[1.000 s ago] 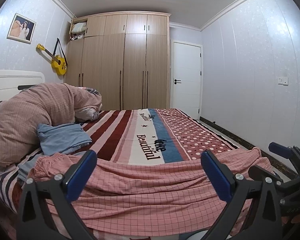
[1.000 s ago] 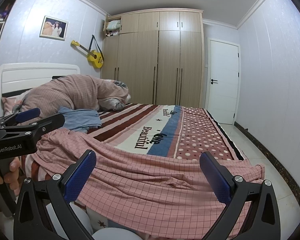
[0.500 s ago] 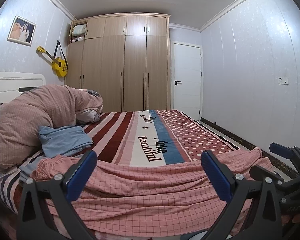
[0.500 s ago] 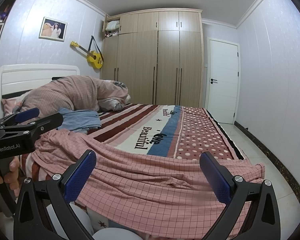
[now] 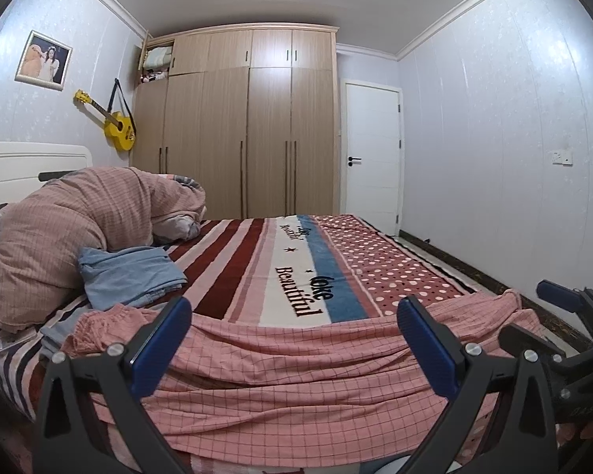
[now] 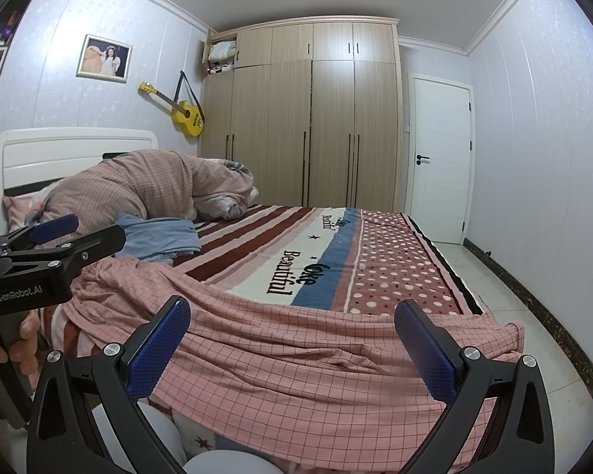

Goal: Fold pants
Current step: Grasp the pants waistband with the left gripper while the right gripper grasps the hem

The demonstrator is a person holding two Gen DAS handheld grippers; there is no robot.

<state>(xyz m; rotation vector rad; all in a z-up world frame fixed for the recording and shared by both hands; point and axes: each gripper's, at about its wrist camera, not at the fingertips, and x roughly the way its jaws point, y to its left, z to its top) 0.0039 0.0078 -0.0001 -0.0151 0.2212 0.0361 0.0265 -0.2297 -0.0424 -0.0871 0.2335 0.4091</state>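
The pink checked pants [image 5: 296,371] lie spread lengthwise along the near edge of the bed [image 5: 296,260], part of the cloth hanging over that edge. The left gripper [image 5: 292,339] hovers before the bed with its jaws spread wide, gripping nothing. The right gripper [image 6: 292,339] is likewise spread and empty, toward the pants' cuff end. Folded blue clothes [image 5: 130,276] sit on the bed beside a bundled quilt [image 5: 71,229], possibly touching it.

Soft, even indoor light with a bluish cast, sharp focus, and strong fisheye bending with dark corners.
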